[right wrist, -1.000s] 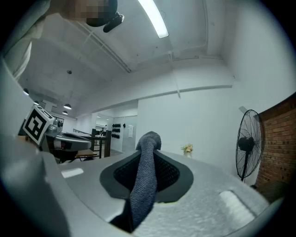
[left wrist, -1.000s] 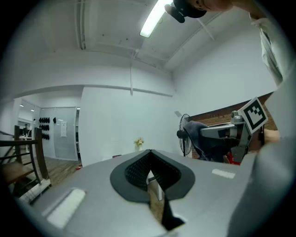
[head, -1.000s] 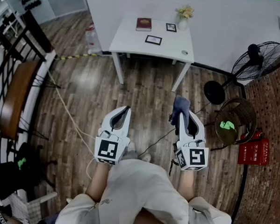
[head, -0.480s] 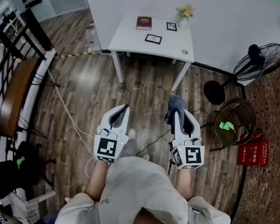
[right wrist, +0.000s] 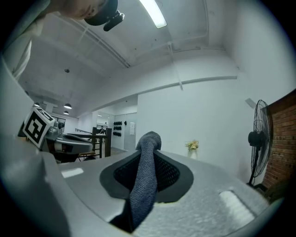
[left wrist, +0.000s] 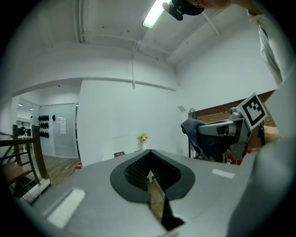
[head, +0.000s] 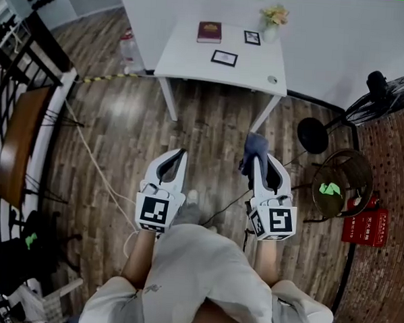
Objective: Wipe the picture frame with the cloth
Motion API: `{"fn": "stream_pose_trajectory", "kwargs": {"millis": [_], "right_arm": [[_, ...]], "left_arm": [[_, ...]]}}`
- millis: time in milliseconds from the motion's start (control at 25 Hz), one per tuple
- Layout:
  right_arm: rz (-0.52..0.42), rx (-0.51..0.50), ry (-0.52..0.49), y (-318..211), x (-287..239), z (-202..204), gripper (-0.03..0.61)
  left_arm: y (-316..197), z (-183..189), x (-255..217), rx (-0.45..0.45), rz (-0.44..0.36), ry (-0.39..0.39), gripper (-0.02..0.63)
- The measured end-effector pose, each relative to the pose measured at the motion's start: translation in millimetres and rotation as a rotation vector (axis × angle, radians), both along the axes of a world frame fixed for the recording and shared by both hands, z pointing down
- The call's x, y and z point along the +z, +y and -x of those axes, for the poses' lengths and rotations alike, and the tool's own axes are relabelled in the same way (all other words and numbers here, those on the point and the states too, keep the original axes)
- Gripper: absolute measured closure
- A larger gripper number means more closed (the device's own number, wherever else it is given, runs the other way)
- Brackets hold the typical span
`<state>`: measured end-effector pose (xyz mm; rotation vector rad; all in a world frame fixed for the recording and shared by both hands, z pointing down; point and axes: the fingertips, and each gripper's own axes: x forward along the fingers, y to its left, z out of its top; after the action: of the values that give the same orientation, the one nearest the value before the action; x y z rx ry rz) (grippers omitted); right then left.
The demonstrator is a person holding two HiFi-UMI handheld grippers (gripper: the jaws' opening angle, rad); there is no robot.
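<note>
A white table (head: pixel 194 62) stands against the far wall. On it lie a flat black picture frame (head: pixel 223 57) and a smaller frame (head: pixel 252 37) behind it. My right gripper (head: pixel 256 156) is shut on a grey-blue cloth (head: pixel 255 147), which sticks up from its jaws (right wrist: pixel 143 178). My left gripper (head: pixel 176 157) is shut with nothing in it (left wrist: pixel 149 178). Both grippers hover over the wooden floor, well short of the table.
The table also carries a dark red book (head: pixel 209 31), a vase of flowers (head: pixel 272 23) and a small round object (head: pixel 272 79). A fan (head: pixel 374 99), a wicker basket (head: pixel 340 192) and a red box (head: pixel 365 225) stand at right. A chair (head: pixel 17 141) and cable (head: pixel 94 165) lie left.
The view has drawn a little nearer to the table. Both grippers keep their pose, with the cloth still in the right one.
</note>
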<state>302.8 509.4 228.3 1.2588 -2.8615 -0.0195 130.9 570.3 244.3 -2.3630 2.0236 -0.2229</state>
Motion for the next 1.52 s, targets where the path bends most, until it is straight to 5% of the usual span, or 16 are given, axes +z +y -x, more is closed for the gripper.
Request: {"fn": "stream_pose_trajectory", "kwargs": {"millis": [840,1520], "right_arm": [[0.023,0.087,0.034,-138,4,109,0.515],[0.014,0.092,0.031,-218,10,138,0.515]], "left_arm": [[-163,110,0,0.078,-0.017,0.04,0.594],[-244,133,4,0.086,-0.038,0.024,0.594]]}}
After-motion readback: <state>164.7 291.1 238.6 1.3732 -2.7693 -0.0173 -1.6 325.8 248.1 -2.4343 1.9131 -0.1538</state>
